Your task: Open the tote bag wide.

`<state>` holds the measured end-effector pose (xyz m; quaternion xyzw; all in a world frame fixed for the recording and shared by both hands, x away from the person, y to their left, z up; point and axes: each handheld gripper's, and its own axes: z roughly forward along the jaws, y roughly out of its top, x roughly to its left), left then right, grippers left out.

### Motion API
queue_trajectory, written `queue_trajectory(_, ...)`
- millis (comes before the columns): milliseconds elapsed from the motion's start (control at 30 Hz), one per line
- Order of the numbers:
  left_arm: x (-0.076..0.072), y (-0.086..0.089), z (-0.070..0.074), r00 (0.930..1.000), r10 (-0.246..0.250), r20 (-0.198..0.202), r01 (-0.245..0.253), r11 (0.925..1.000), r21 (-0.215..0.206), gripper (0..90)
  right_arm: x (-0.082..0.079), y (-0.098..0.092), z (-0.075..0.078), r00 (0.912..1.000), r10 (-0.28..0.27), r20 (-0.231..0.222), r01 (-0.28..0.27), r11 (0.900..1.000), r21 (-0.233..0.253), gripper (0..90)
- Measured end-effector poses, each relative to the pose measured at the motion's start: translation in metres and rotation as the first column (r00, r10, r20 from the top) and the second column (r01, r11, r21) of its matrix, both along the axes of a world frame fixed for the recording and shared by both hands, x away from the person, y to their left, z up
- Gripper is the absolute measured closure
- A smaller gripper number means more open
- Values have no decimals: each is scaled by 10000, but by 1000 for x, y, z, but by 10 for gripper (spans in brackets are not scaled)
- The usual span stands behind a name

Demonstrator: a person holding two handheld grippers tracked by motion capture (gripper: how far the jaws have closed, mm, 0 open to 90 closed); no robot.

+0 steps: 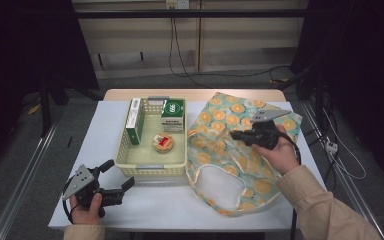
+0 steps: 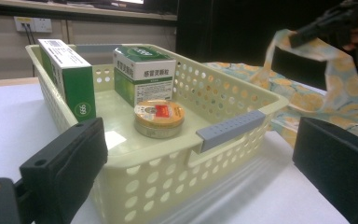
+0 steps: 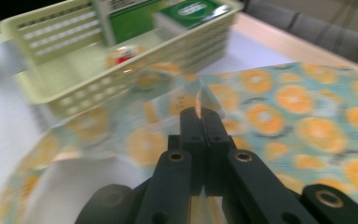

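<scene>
The right gripper (image 1: pixel 236 134) has its jaws pressed together on the handle strap of the orange-print bag (image 1: pixel 240 150), which lies spread over the right half of the table (image 1: pixel 90 150) just beside the basket (image 1: pixel 152 167), the pinched strap lifted off the tabletop. The left gripper (image 1: pixel 121 176) is held at the near left corner with its jaws spread wide and nothing between them, pointing at the basket, which holds two green boxes (image 1: pixel 173 115) and a round tin (image 1: pixel 163 142).

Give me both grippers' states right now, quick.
Left gripper: open, holding nothing, beside the basket.
Right gripper: shut on the bag handle, lifting it.
</scene>
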<state>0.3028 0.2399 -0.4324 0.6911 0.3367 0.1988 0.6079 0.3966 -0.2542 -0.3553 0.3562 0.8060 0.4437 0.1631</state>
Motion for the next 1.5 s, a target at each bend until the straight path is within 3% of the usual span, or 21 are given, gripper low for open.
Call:
queue_trajectory(167, 0, -1, 0, 10000, -31, -27, 31, 10000, 13, 27, 26, -25, -4, 9956, -932, 94, 932, 9956, -73, 900)
queue_trajectory(300, 0, 0, 0, 10000, -42, -28, 42, 10000, 11, 27, 42, -42, -15, 9847, -1745, 31, 1744, 9845, 196, 900)
queue_trajectory(433, 1, 0, -1, 10000, -47, -64, 47, 10000, -18, 27, 54, -54, -29, 9727, -2305, -259, 2306, 9730, 37, 900)
queue_trajectory(700, 1, 0, -2, 10000, -38, -85, 38, 10000, -49, 26, 72, -63, -56, 9570, -2829, -635, 2822, 9591, -210, 900)
queue_trajectory(900, 1, 1, -1, 10000, -2, -47, 2, 9999, -103, 26, 75, -64, -70, 9524, -2915, -891, 2858, 9556, -716, 878)
queue_trajectory(1000, 1, 0, -1, 10000, 1, -41, -2, 9999, -108, 26, 74, -67, -74, 9484, -3016, -974, 2939, 9519, -864, 835)
queue_trajectory(1100, 1, 0, 0, 10000, -22, -5, 22, 10000, -49, 26, 69, -68, -75, 9437, -3170, -943, 3055, 9448, -1185, 728)
queue_trajectory(1167, 1, 0, -1, 10000, -48, -18, 48, 10000, -23, 26, 65, -66, -73, 9486, -3002, -1006, 2874, 9498, -1235, 652)
queue_trajectory(1233, 1, 0, -1, 10000, -55, -17, 55, 10000, -28, 26, 60, -64, -69, 9480, -3087, -782, 2974, 9460, -1286, 551)
queue_trajectory(1367, 0, -1, 0, 10000, -31, 27, 31, 10000, -64, 26, 44, -53, -57, 9651, -2566, -517, 2518, 9641, -847, 489)
queue_trajectory(1500, 0, -1, 1, 10000, -5, 52, 5, 10000, -41, 26, 29, -37, -49, 9809, -1918, -308, 1884, 9779, -903, 479)
